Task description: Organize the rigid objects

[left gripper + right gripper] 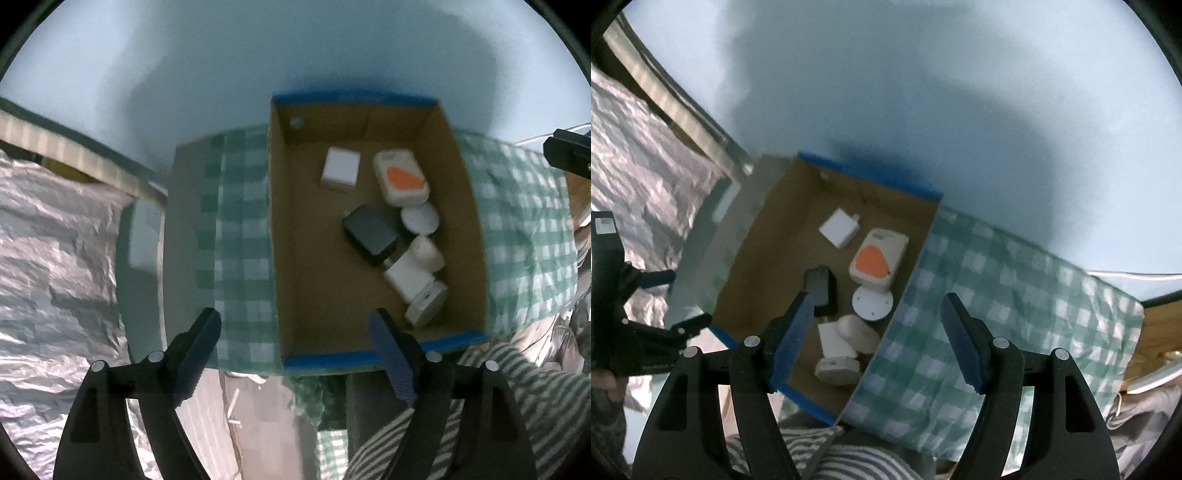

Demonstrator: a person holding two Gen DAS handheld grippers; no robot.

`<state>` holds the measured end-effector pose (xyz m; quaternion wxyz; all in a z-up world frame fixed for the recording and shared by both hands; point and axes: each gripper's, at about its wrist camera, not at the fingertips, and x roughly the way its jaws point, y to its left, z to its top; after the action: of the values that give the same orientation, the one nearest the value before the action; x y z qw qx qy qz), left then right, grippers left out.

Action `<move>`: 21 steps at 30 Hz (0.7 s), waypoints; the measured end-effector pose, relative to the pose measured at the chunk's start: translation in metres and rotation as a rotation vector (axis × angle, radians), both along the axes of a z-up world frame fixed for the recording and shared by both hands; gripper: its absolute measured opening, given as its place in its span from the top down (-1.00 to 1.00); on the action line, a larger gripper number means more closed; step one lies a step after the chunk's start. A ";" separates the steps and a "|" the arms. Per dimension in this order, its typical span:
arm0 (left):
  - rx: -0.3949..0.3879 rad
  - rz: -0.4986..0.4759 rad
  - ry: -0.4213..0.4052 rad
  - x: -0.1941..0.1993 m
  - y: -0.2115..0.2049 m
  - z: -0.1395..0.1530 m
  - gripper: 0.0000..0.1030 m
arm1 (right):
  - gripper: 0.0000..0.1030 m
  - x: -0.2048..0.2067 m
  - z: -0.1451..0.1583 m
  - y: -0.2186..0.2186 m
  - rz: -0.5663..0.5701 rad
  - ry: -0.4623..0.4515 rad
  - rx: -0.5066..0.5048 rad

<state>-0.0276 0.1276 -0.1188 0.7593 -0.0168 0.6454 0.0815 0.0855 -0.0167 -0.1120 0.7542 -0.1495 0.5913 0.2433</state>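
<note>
A cardboard box (pixel 295 258) with blue-taped rims stands on a green checked cloth (pixel 240 240). Inside lie a white square adapter (pixel 340 168), a cream device with an orange patch (pixel 400 177), a black block (pixel 371 232), a white round disc (pixel 421 218) and several more white pieces (pixel 410 280). My left gripper (pixel 295 354) is open and empty above the box's near rim. My right gripper (pixel 877 336) is open and empty above the box's (pixel 757 236) right wall, over the cloth (pixel 997 295). The adapter (pixel 838 227), orange-patched device (pixel 877 262) and black block (pixel 822 286) show there too.
A pale blue wall (pixel 258 55) rises behind the table. Crinkled silver foil (pixel 48 240) lies to the left. A striped sleeve (pixel 480 406) is below the box. The left gripper's body (pixel 613 314) shows at the right wrist view's left edge.
</note>
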 end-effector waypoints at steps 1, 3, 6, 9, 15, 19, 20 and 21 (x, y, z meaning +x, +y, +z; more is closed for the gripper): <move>0.002 0.000 -0.016 0.000 -0.002 0.008 -0.71 | -0.40 -0.002 0.008 -0.001 -0.007 -0.012 0.013; 0.006 -0.002 -0.037 -0.001 -0.007 0.019 -0.73 | -0.40 -0.004 0.023 -0.004 -0.017 -0.036 0.033; 0.018 -0.008 -0.075 -0.005 -0.014 0.038 -0.84 | -0.41 -0.009 0.042 -0.006 -0.024 -0.075 0.049; 0.029 -0.018 -0.106 -0.007 -0.021 0.053 -0.86 | -0.41 -0.014 0.059 -0.010 -0.036 -0.108 0.071; 0.050 -0.019 -0.189 -0.015 -0.027 0.087 -0.97 | -0.41 -0.023 0.082 -0.018 -0.057 -0.152 0.101; 0.023 0.011 -0.232 -0.019 -0.024 0.103 -0.98 | -0.41 -0.029 0.093 -0.024 -0.082 -0.181 0.123; 0.021 0.018 -0.241 -0.020 -0.024 0.106 -0.98 | -0.41 -0.031 0.095 -0.025 -0.082 -0.187 0.125; 0.024 0.028 -0.247 -0.021 -0.022 0.108 -0.98 | -0.41 -0.033 0.097 -0.026 -0.084 -0.194 0.128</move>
<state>-0.0482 0.1051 -0.0109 0.8319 -0.0266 0.5457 0.0972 0.0528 -0.0428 -0.0154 0.8253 -0.0990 0.5047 0.2331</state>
